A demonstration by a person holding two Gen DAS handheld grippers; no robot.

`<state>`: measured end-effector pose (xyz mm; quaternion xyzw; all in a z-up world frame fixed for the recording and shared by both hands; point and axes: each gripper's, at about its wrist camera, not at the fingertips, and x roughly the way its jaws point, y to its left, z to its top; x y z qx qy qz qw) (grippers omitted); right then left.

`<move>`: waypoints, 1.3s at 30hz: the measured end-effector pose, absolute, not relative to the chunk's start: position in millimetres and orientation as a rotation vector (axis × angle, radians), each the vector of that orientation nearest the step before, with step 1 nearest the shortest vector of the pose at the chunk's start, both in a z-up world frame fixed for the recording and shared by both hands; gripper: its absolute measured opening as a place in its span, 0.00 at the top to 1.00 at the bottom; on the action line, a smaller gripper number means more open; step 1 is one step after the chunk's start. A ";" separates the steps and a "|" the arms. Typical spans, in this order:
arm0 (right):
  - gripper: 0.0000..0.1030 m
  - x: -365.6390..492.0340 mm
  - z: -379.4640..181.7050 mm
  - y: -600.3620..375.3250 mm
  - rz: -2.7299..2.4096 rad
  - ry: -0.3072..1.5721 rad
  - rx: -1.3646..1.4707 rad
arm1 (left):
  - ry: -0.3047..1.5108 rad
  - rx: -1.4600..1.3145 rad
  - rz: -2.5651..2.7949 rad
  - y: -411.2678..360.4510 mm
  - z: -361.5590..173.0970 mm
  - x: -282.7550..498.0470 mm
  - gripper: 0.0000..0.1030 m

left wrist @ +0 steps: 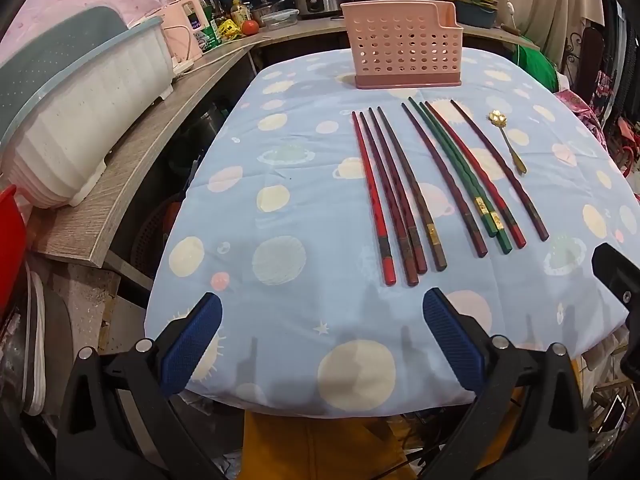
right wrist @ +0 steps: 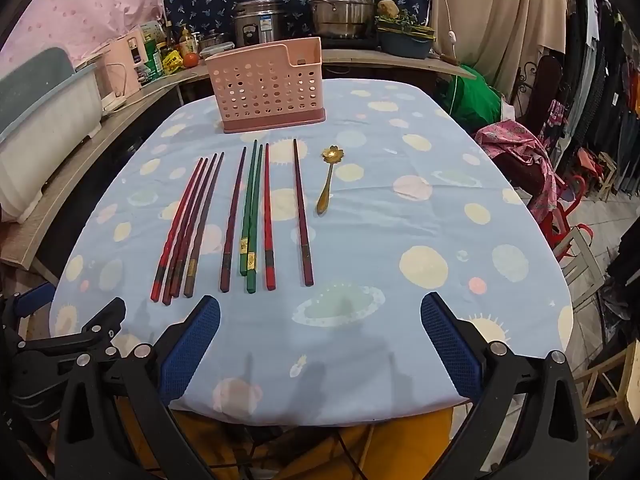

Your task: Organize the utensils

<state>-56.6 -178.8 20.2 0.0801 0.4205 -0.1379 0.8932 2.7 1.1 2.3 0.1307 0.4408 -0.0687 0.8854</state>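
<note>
Several chopsticks, red, dark maroon and green, lie side by side on the blue patterned tablecloth. A small gold spoon with a flower-shaped bowl lies to their right. A pink perforated utensil holder stands upright at the table's far end. My left gripper hovers open over the near edge, with nothing between its blue pads. My right gripper is open too, at the near edge, just right of the chopstick ends. The left gripper's black frame shows at lower left in the right wrist view.
A wooden counter runs along the table's left side with a white and teal tub. Pots, bottles and a rice cooker crowd the back counter. Chairs and pink cloth stand to the right. The cloth right of the spoon is bare.
</note>
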 end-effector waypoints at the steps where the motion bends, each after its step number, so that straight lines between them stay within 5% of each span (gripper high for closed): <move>1: 0.06 -55.7 19.8 -178.7 -0.286 0.874 0.165 | 0.917 0.273 -0.142 0.9 2.3 2.8 0.07; 39: 0.06 -53.6 17.2 -173.4 -0.263 0.865 0.160 | 0.910 0.262 -0.134 2.5 4.5 1.4 0.07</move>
